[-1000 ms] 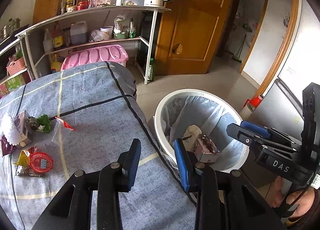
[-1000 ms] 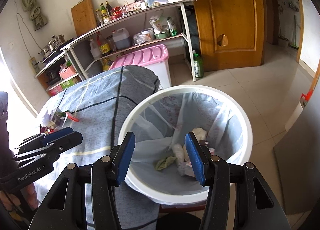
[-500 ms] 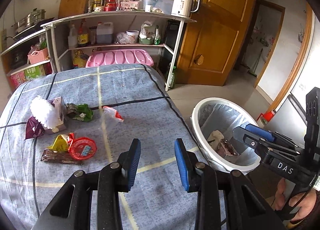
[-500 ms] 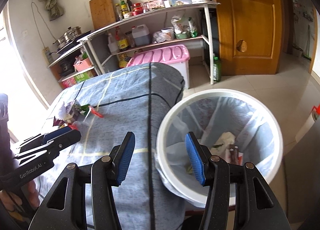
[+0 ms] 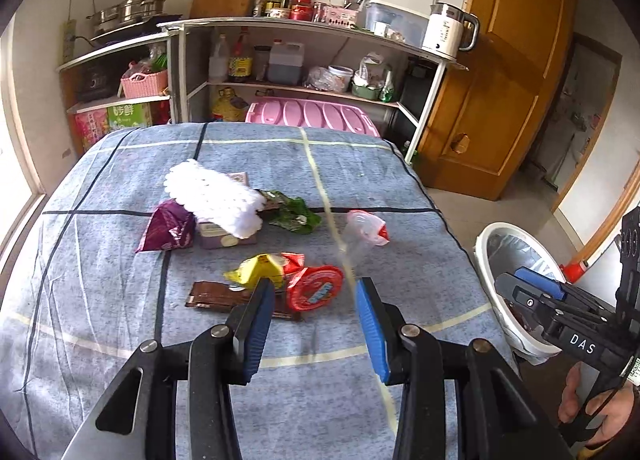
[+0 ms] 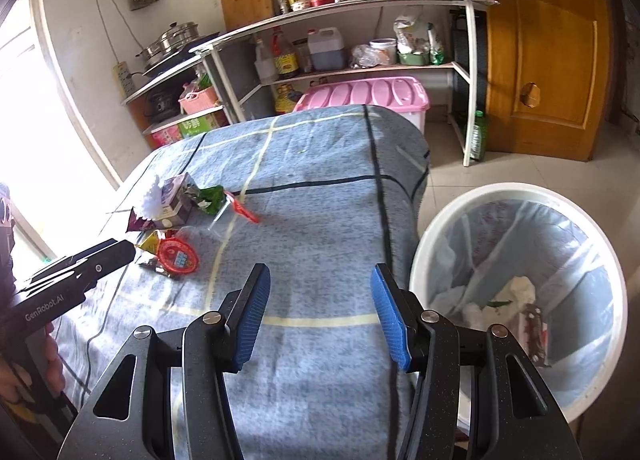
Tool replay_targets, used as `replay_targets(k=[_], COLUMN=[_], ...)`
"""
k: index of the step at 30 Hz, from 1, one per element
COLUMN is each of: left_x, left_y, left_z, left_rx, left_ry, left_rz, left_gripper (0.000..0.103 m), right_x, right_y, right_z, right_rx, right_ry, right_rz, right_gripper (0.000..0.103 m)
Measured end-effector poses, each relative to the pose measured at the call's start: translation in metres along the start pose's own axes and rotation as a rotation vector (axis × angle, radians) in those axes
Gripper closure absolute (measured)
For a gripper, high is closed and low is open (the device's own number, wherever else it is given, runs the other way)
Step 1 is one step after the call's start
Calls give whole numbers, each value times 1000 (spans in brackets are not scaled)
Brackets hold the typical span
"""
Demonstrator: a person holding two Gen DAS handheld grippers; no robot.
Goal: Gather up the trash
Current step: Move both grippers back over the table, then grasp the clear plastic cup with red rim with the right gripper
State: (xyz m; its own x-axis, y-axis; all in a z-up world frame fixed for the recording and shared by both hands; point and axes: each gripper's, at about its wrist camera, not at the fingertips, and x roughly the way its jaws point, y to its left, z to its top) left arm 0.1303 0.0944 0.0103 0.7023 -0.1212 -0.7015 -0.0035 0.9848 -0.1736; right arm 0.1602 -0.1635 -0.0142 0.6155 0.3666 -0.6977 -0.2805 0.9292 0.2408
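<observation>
1. L gripper [image 5: 316, 302]: blue pads apart, nothing betw them; jaws have just been opening. It hangs over the near part of the table [image 5: 400, 196], which has a blue-grey checked cloth w/ dark & pale lines. Side of this tool, seen in R wrist view, reads "GenRobot.AI".
2. R gripper [image 6: 320, 310]: jaws apart at a mid gap, empty, over the table's near edge. Its body in L wrist view carries "DAS" in white. A hand [image 5: 596, 408] grips its handle at lower right.
3. Trash sits in a loose cluster mid-table, left of the pale line:
   - red round lid [image 5: 316, 288] w/ blue print, too small to read, just ahead of L pads;
   - yellow wrapper [image 5: 256, 272] touching the lid's left side;
   - brown wrapper [image 5: 216, 300] flat, partly behind the L finger;
   - purple packet [image 5: 168, 226] farther back;
   - white frilly paper [image 5: 216, 200] lying over a small purple carton [image 5: 224, 238];
   - green wrapper [image 5: 294, 214] right of the carton;
   - clear bag w/ red strip [image 5: 362, 230] apart, right of the pale line.
4. White bin [image 6: 516, 196] w/ clear liner stands on the floor by the table's right edge; white scraps & a dark wrapper lie inside.
5. Background: shelf unit [image 5: 320, 26] w/ bottles, white kettle [image 5: 444, 34], pink lidded box [image 5: 312, 116] below; a green carton [image 5: 128, 116] shows Chinese chars, only "鲜" clear. Bottle labels unreadable.
</observation>
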Motion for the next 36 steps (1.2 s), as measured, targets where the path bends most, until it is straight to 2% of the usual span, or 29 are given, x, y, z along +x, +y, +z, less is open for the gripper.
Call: replay_targets(k=[10,14,18,24,28,31,36], left_x=[5,9,20,35,55,64,75], left_y=[59,75,84,91,101,103,100], left_z=[7,14,29,57,70,71,73], left_rx=[-89,-121,-162,-195,-258,-253,-244], left_ry=[-1,-2,5,-9,24,31,52], left_rz=[54,41,4,14,33,75,60], left_gripper=[51,42,41,41,41,41,41], right_x=[45,64,80,95,106,114,123], right_y=[27,33,37,39,41,44,48], right_z=[16,26,38,54,59,61,60], right_rx=[-20,-13,-8,21,34,34,37], right_ry=[41,50,58,59,79,94,118], right_rz=[62,68,54,77,89,83,93], right_gripper=[50,41,40,40,40,40,40])
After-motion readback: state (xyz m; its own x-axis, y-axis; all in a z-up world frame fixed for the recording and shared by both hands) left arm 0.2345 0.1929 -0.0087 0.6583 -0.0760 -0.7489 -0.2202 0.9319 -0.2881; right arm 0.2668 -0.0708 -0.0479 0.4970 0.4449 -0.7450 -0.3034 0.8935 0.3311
